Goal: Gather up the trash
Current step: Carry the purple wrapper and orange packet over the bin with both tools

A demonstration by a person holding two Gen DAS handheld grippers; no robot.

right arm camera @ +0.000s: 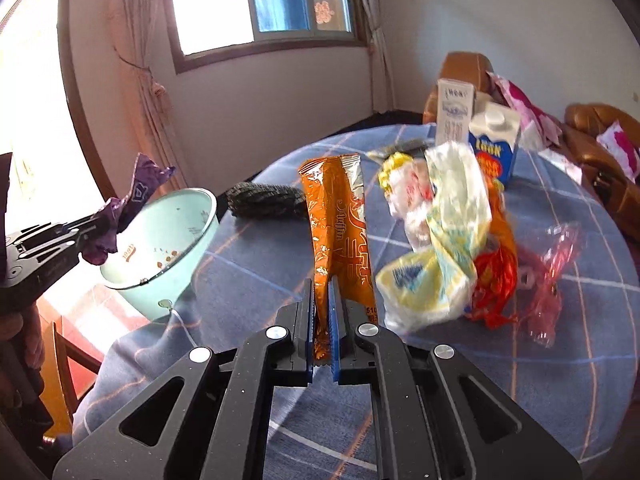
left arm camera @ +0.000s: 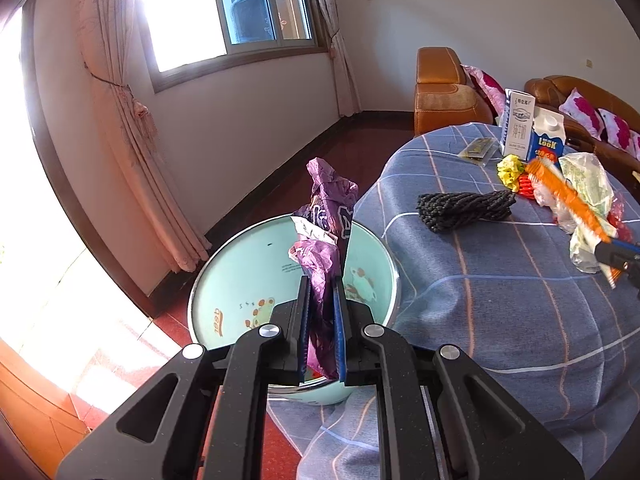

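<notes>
Left wrist view: left gripper (left arm camera: pixel 322 288) clamped on a purple wrapper (left arm camera: pixel 324 216) held over the mint-green bin (left arm camera: pixel 240 280); right gripper (right arm camera: pixel 322 296) pinched tight on an orange wrapper (right arm camera: pixel 340 220) above the table.

Near: round table under a blue checked cloth (left arm camera: pixel 500 300), bin just beside its edge, red floor (left arm camera: pixel 248 440) below. Mid-table: a dark coiled rope (left arm camera: pixel 466 210), then a heap of plastic bags (right arm camera: pixel 448 232) and red and yellow scraps. Further back, two cartons, white (left arm camera: pixel 518 124) and blue (left arm camera: pixel 546 138), standing side by side. Beyond: brown leather sofa (left arm camera: pixel 440 92) with pink-flowered cushions, white walls, window (left arm camera: pixel 256 4) with tied-back pink curtains (left arm camera: pixel 120 92), strong sun at left.
</notes>
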